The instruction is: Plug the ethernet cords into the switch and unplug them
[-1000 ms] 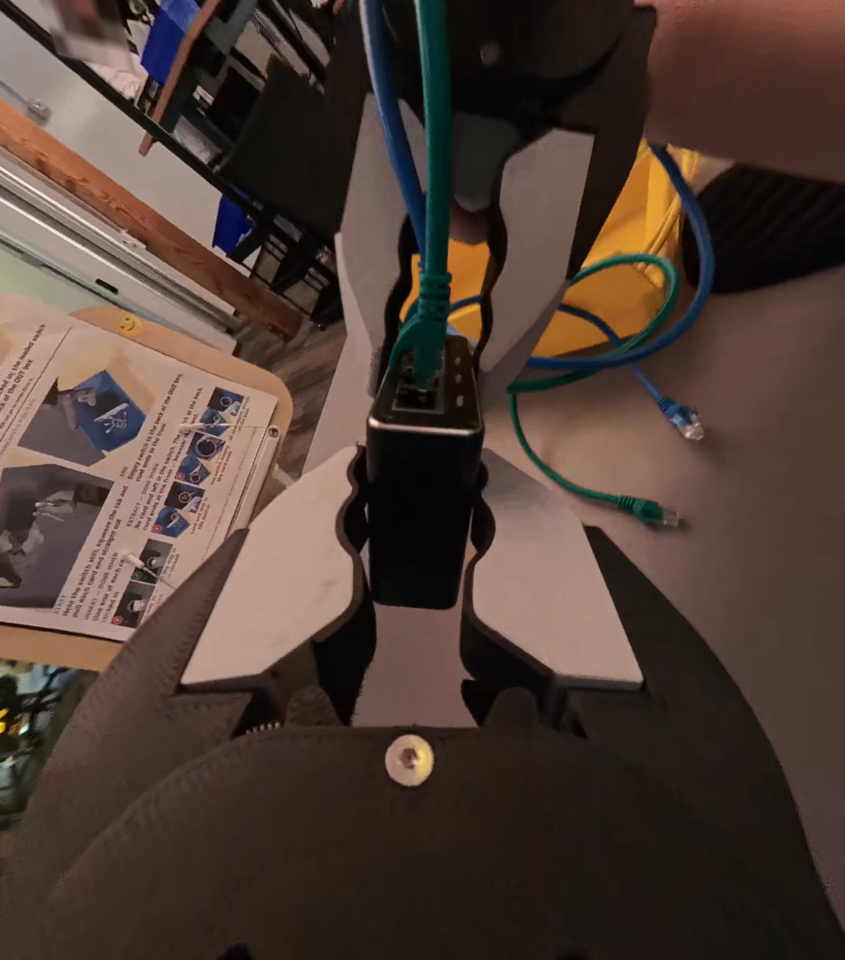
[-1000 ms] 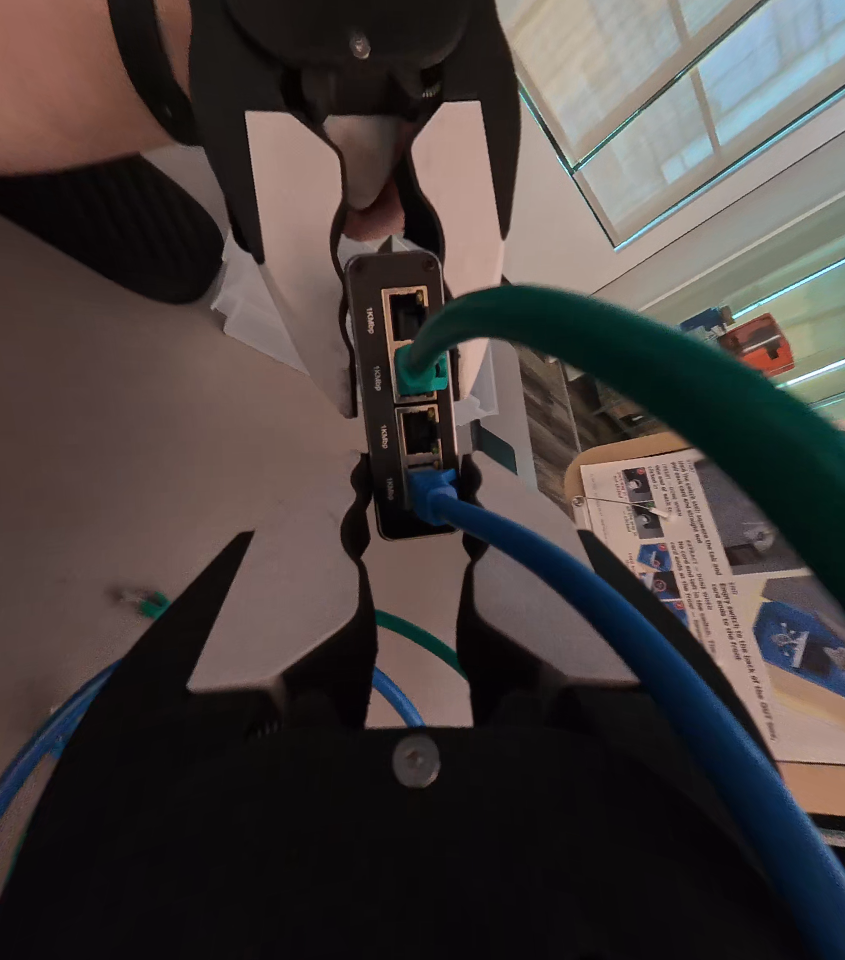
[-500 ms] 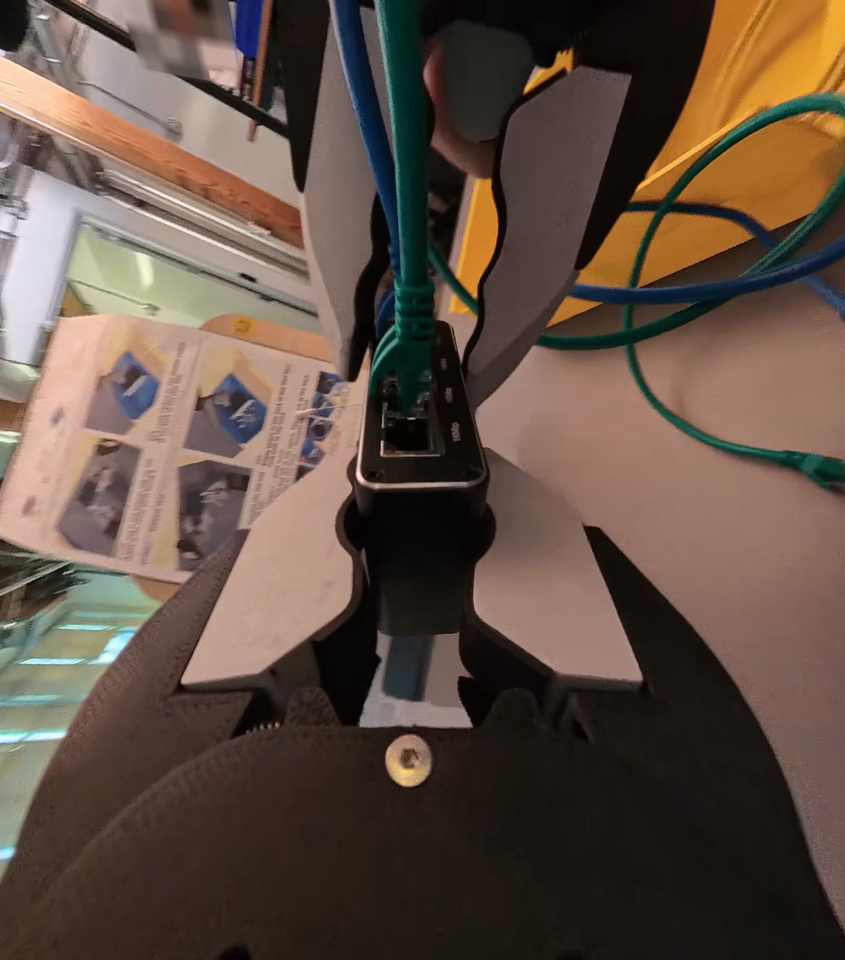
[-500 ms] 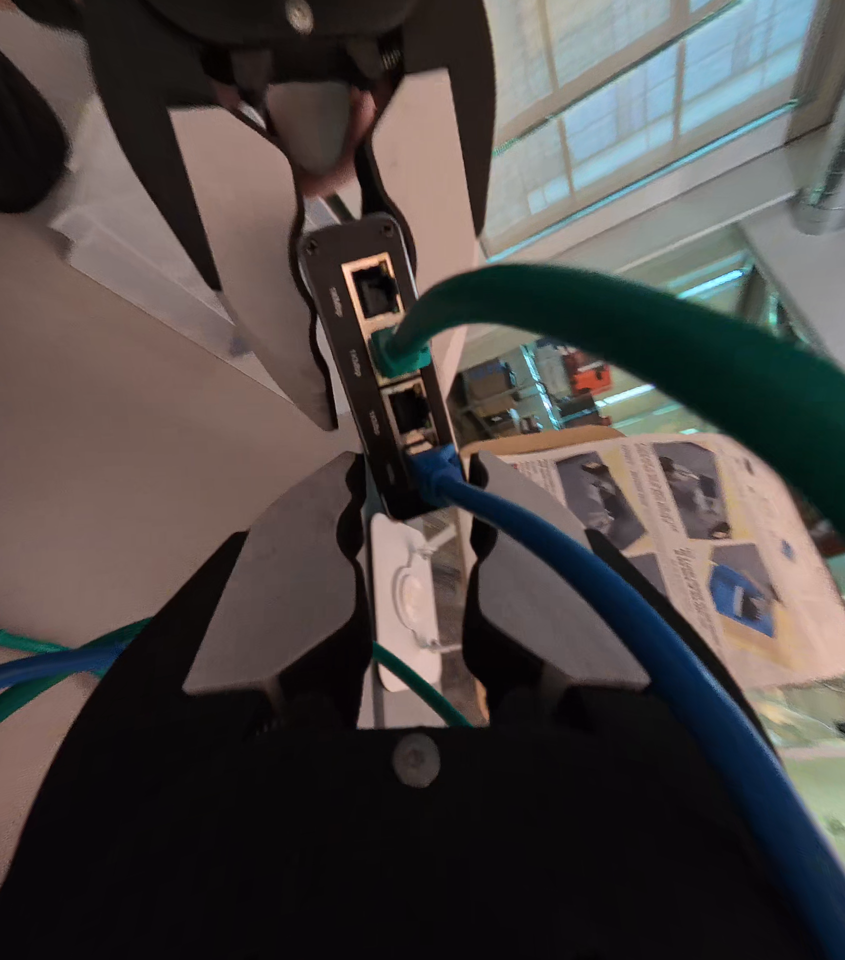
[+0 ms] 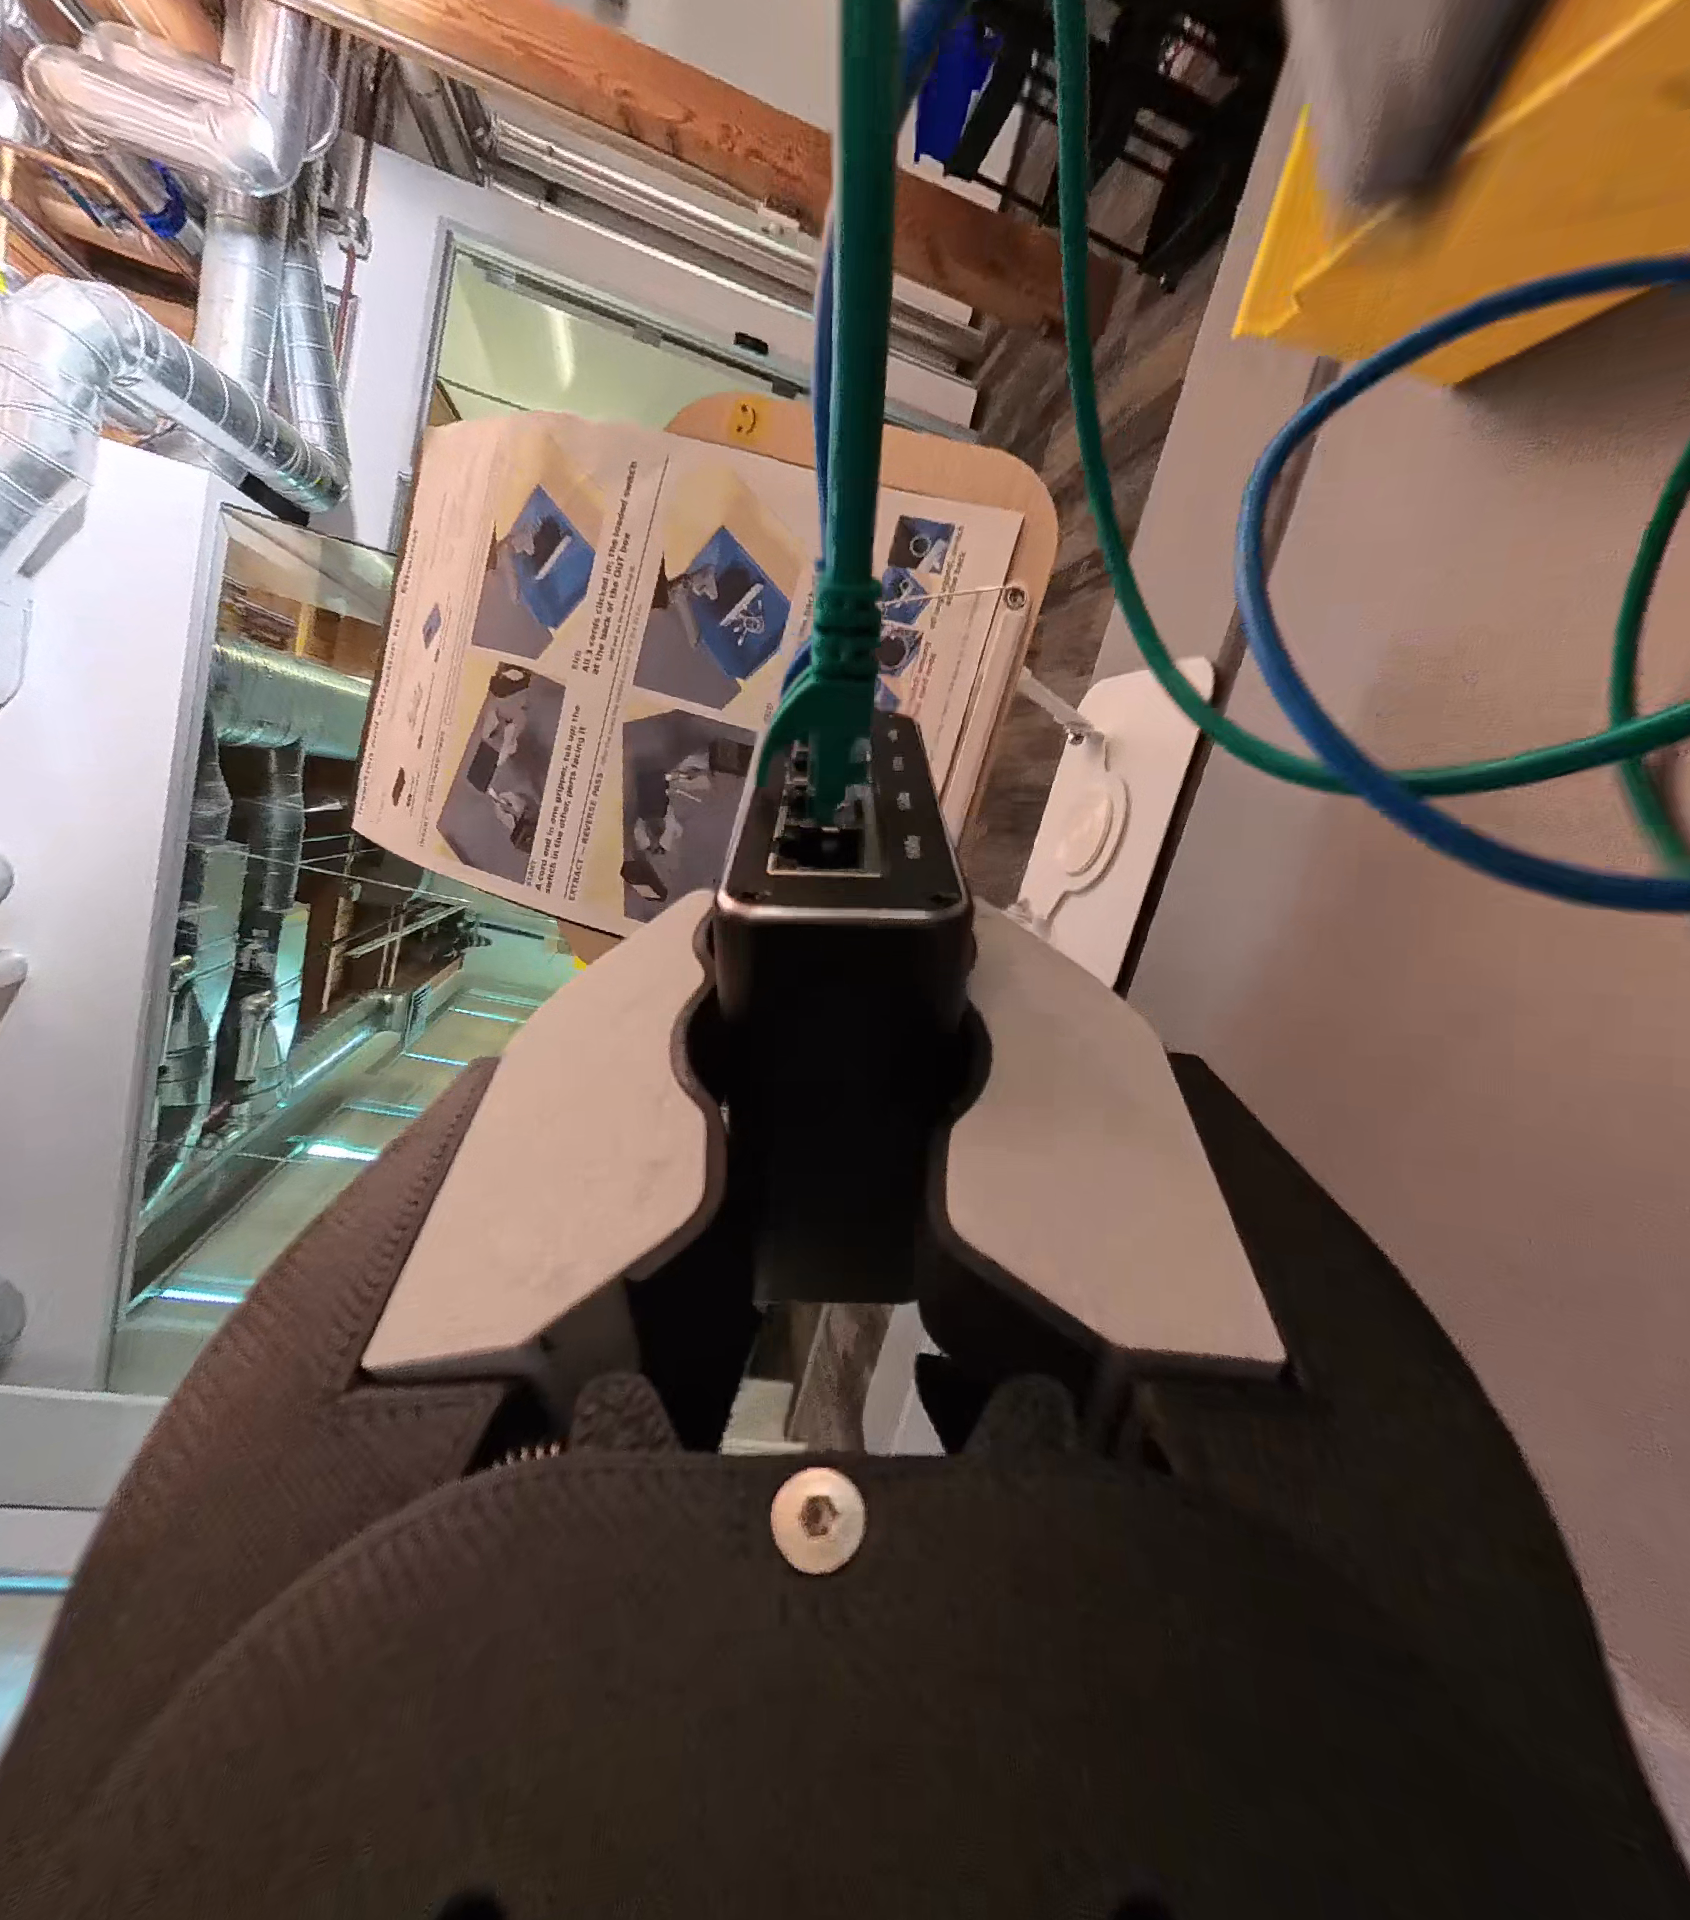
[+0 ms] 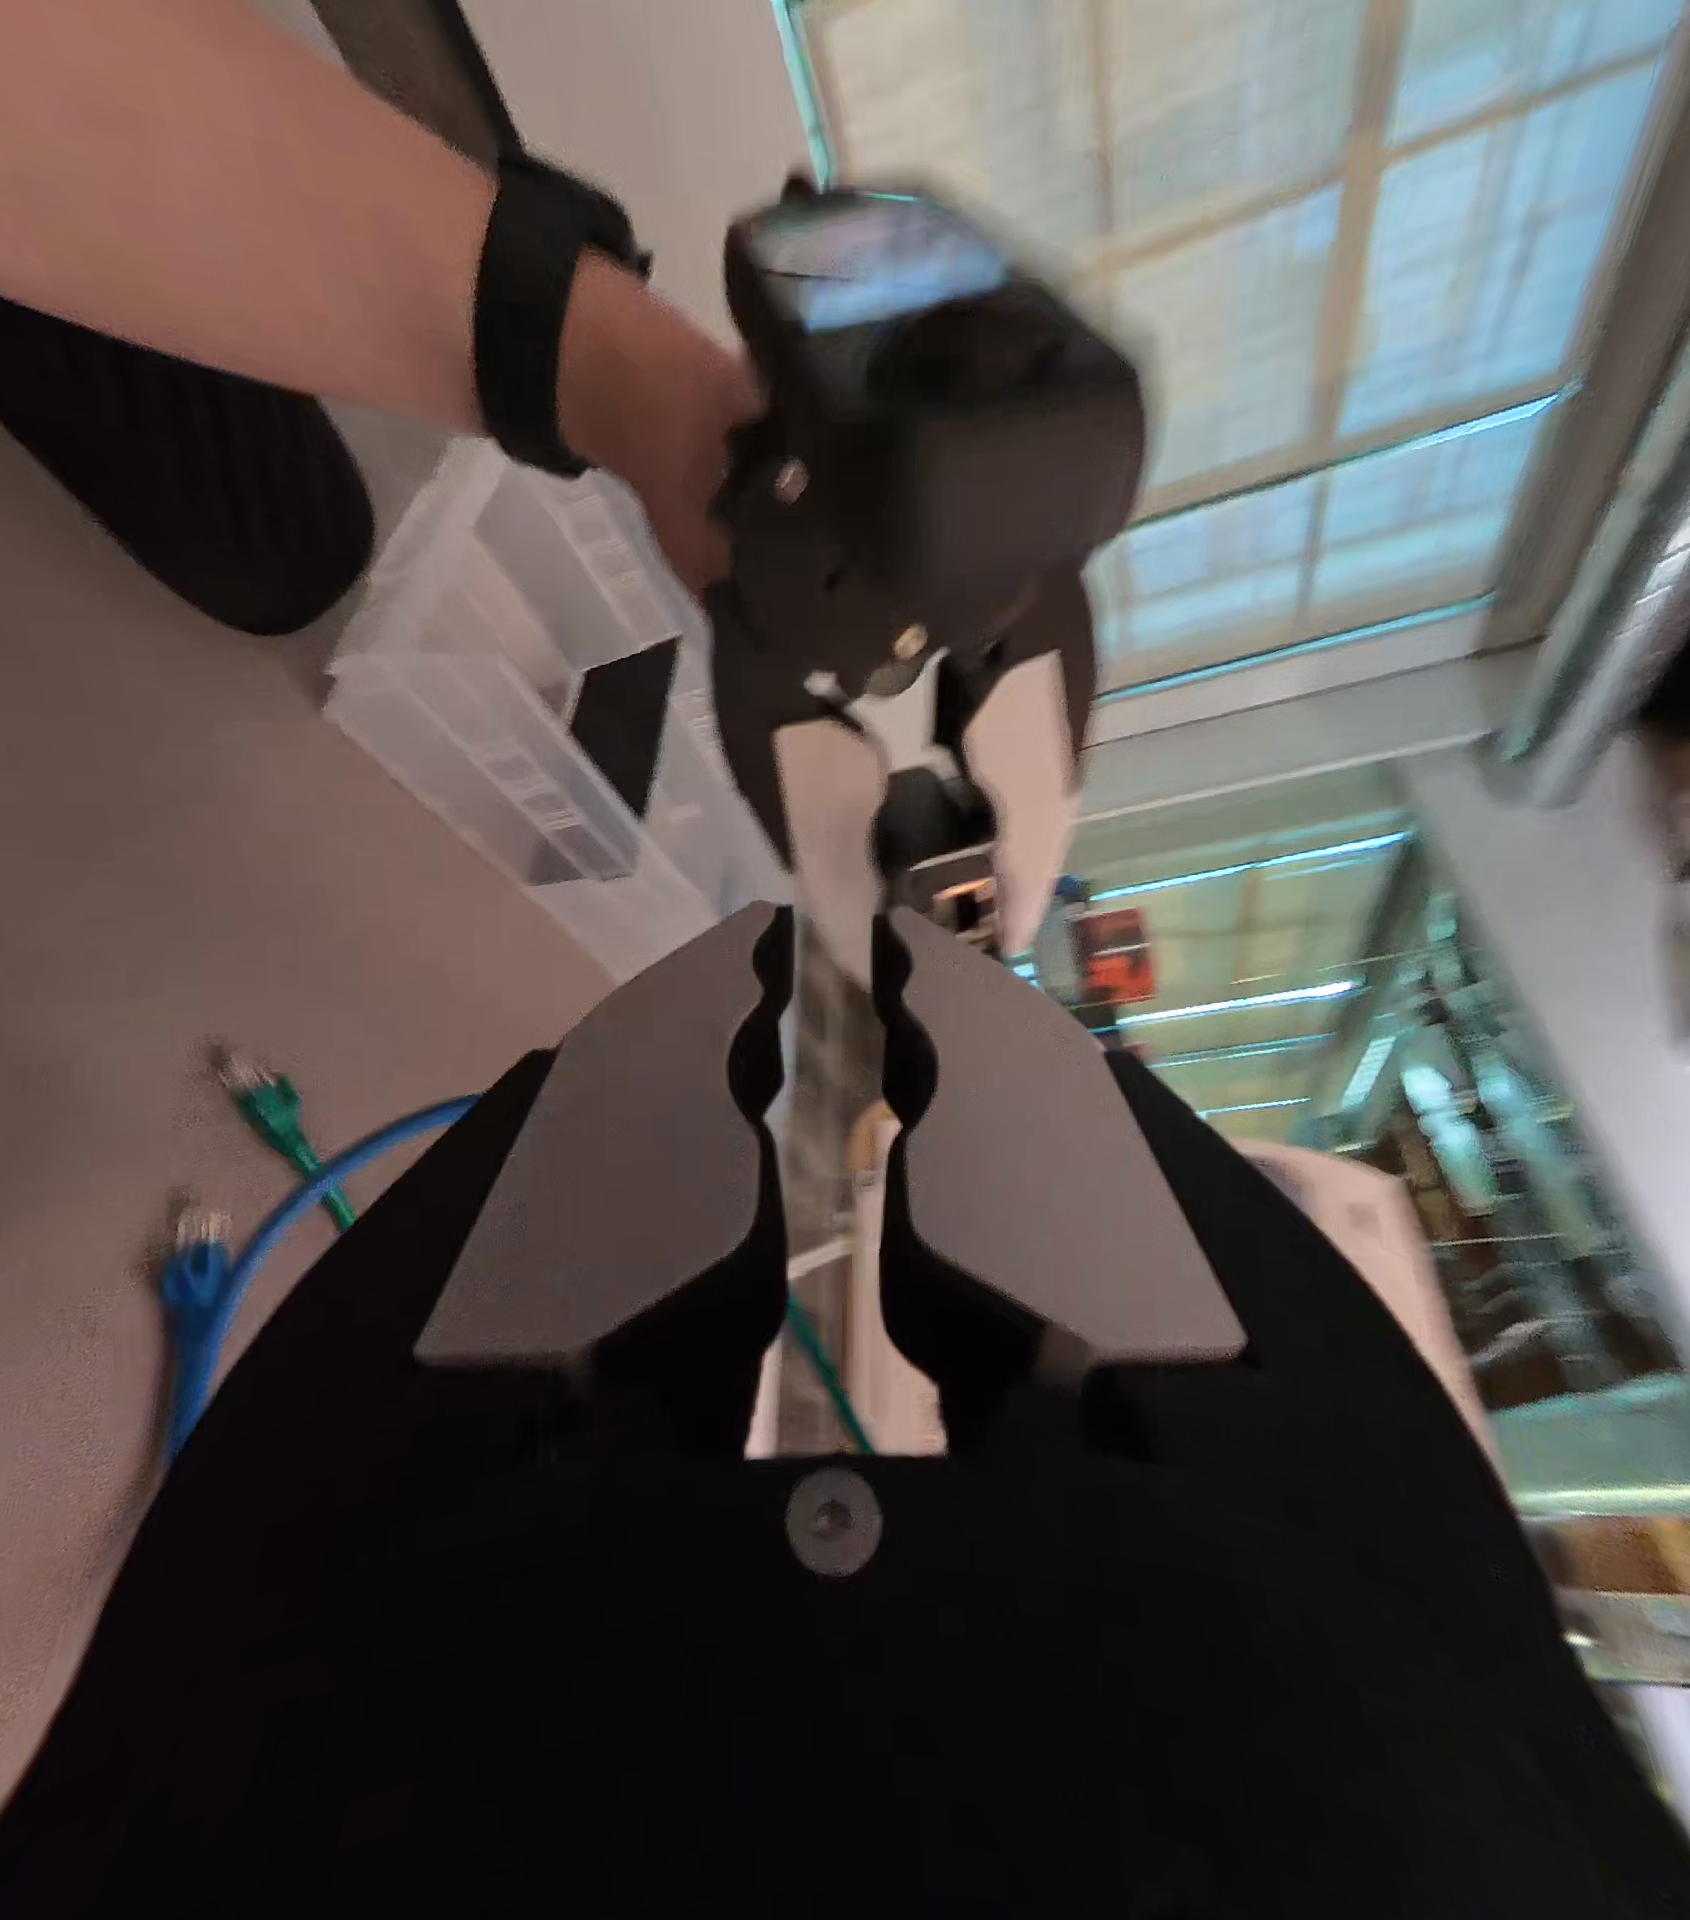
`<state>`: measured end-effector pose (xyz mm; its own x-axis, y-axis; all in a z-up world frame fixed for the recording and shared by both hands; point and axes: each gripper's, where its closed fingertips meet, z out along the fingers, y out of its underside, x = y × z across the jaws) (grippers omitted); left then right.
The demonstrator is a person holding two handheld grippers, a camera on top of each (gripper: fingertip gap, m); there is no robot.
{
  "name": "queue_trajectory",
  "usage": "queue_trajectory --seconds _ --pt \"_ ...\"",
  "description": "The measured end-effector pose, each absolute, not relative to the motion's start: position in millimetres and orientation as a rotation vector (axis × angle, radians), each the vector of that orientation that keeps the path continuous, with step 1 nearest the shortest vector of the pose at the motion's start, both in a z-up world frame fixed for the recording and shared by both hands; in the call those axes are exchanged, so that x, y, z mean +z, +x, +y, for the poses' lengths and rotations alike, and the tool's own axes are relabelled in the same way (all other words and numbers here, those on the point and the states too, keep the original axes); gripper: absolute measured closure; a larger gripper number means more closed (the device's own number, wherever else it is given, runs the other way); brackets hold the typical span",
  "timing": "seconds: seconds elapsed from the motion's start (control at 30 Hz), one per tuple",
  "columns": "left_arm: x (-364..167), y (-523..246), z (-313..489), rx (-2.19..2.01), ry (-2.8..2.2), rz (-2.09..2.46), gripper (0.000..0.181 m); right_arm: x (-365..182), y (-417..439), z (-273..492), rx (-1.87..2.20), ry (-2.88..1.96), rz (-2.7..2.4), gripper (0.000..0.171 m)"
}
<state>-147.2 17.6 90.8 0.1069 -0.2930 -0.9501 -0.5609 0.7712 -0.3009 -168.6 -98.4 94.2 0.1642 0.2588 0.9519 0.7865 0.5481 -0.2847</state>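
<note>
My left gripper (image 5: 841, 935) is shut on the black switch (image 5: 841, 1091) and holds it up off the table, ports facing away. A green cord (image 5: 856, 312) is plugged into a port near the close end. A blue cord (image 5: 823, 343) runs down behind it; its plug is hidden. My right gripper (image 6: 836, 925) is empty, its jaws a narrow gap apart, drawn back from the switch (image 6: 919, 821). The left gripper (image 6: 934, 894) shows beyond it, blurred. Loose green (image 6: 269, 1107) and blue (image 6: 192, 1262) plugs lie on the table.
The grey table (image 5: 1495, 1195) carries cord loops (image 5: 1340, 748), a yellow block (image 5: 1506, 187) and a clear plastic box (image 6: 508, 707). An instruction sheet on a wooden board (image 5: 612, 665) and a white piece (image 5: 1111, 821) lie past the table edge. A person's forearm (image 6: 301, 260) holds the left gripper. Tip to tip, the grippers are about 12 centimetres apart.
My right gripper has drawn back from the switch's far end and its jaws have narrowed. My left gripper has swung the switch up and away from the table, cords still hanging from it.
</note>
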Motion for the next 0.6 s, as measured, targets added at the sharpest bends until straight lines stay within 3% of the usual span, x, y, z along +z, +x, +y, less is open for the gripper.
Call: queue_trajectory --seconds 0.03,0.13,0.27,0.6 --pt "89 -146 18 0.241 -0.72 1.495 0.145 107 -168 -108 -0.537 -0.909 -1.379 0.157" --pt "82 -141 14 0.269 -0.689 1.528 0.144 133 -149 -119 -0.725 -0.847 -1.305 0.152" --pt "74 -131 3 0.293 -0.653 1.57 0.144 113 -126 -95 -0.695 -1.013 -1.323 0.139" --pt "65 -118 -19 0.3 -0.578 1.634 0.145 79 -123 -53 -0.698 -1.083 -1.323 0.141"
